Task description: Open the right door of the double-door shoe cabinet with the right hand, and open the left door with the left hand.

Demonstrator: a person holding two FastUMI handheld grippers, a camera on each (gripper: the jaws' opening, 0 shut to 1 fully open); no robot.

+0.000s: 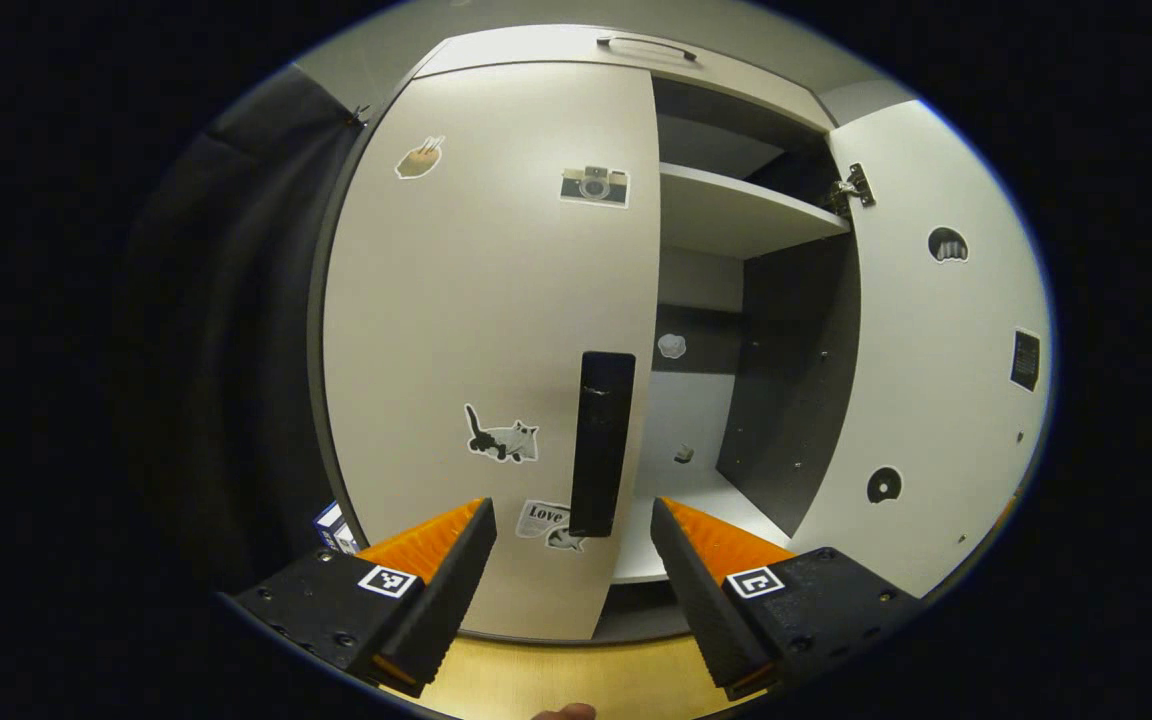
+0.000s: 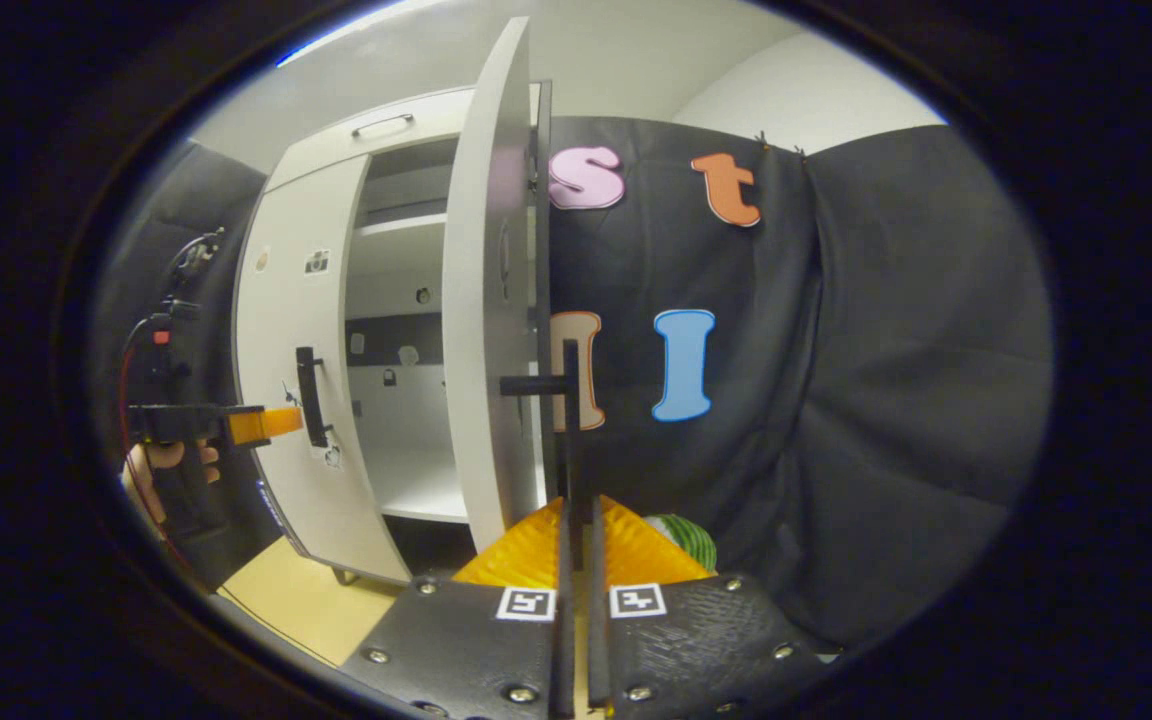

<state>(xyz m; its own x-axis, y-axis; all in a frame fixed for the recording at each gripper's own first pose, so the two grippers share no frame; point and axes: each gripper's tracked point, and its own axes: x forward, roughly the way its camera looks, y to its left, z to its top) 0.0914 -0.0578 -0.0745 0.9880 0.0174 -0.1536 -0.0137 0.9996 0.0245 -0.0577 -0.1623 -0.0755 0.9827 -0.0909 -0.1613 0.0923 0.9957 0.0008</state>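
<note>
The shoe cabinet stands ahead, its left door closed with the black handle between and just beyond the left gripper's wide-spread fingers. The right gripper clamps the swung-open right door's handle.

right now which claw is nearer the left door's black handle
Left. The left claw is open just short of the left door's handle, fingers either side. The right claw is shut on the right door's handle.
</note>
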